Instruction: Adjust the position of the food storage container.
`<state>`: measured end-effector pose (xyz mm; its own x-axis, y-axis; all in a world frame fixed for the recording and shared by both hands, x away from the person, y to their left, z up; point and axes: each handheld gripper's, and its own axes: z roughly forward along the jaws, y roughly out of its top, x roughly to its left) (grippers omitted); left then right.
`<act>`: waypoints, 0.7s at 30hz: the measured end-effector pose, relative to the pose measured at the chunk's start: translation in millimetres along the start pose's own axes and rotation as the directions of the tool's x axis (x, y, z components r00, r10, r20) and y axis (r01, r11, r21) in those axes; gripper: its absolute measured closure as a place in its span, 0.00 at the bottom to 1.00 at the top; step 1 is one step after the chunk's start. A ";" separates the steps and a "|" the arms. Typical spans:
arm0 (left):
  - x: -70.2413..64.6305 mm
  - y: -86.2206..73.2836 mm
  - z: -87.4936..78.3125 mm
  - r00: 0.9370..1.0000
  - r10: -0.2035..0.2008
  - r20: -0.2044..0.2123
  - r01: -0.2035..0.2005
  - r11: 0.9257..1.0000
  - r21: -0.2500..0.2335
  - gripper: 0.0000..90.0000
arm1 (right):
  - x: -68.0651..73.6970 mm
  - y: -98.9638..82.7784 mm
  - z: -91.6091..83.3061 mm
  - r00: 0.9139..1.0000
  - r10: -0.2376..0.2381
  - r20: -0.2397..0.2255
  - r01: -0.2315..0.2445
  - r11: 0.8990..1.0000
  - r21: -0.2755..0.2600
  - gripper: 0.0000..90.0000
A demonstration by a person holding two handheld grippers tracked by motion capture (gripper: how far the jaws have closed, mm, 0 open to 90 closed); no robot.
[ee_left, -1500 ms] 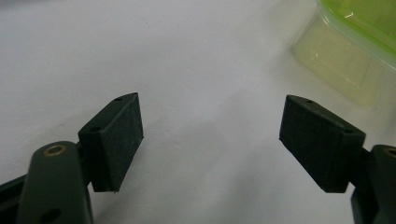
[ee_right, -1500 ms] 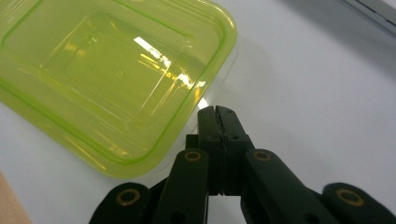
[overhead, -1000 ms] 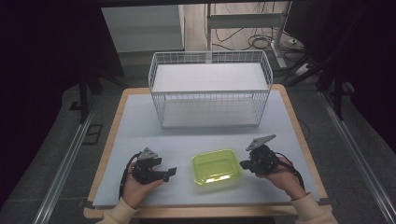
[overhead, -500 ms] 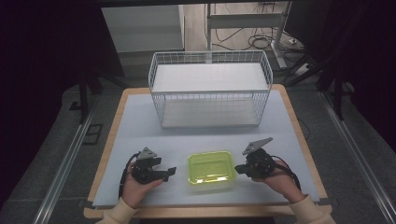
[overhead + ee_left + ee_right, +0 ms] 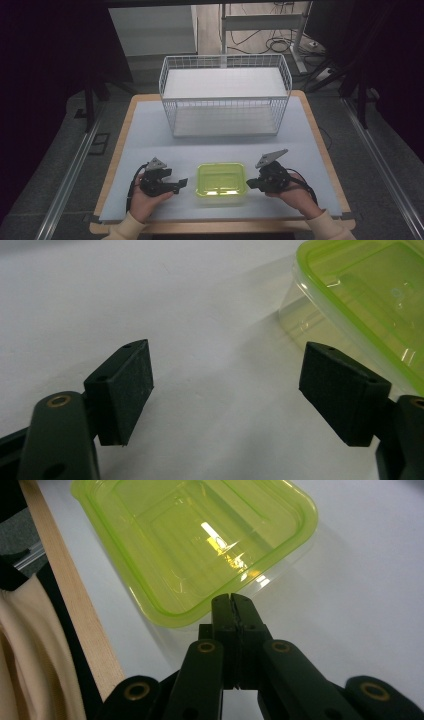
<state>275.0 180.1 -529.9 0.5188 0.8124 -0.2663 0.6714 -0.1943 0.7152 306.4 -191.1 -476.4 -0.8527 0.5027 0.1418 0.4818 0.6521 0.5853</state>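
**Tongs flank the green box: nudge with one, catch with the other**

Our right gripper (image 5: 233,600) has its jaws pressed together, empty, tips against the rim of the green-lidded box (image 5: 221,182). That box sits near the front of the table (image 5: 150,130), between both tools. Our left gripper (image 5: 225,390) stands wide open, holding nothing, just beside the box's other side. We judge steady, low pushing best, keeping the box flat; the wire basket (image 5: 225,95) waits well behind.
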 end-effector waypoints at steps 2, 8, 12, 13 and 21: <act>0.3 -0.3 -1.0 1.000 -0.002 0.000 0.002 1.000 -0.004 0.24 | 0.1 0.8 0.3 1.000 -0.005 -0.001 0.005 1.000 0.000 1.00; 1.0 0.0 -2.9 1.000 -0.003 -0.003 0.003 1.000 -0.012 0.24 | -5.0 -0.7 -2.0 0.999 -0.009 0.032 0.010 0.999 -0.032 1.00; -1.1 0.8 -2.6 1.000 0.003 -0.001 -0.003 1.000 -0.012 0.24 | -11.4 -3.8 -9.1 0.997 0.018 0.074 -0.010 0.994 -0.107 1.00; -1.9 0.7 -2.7 1.000 -0.003 0.002 0.003 1.000 -0.012 0.24 | -13.7 -5.5 -10.9 0.996 0.026 0.083 -0.015 0.991 -0.135 1.00; -4.4 3.7 -4.8 1.000 0.001 0.019 -0.001 1.000 -0.015 0.24 | -29.4 -25.7 -21.5 0.983 0.177 0.045 -0.159 0.949 -0.272 0.95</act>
<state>272.7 178.5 -523.0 0.5291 0.8019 -0.2776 0.6630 -0.1865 0.7251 314.7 -234.9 -478.5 -0.7440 0.6351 0.2076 0.5378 0.3849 0.7501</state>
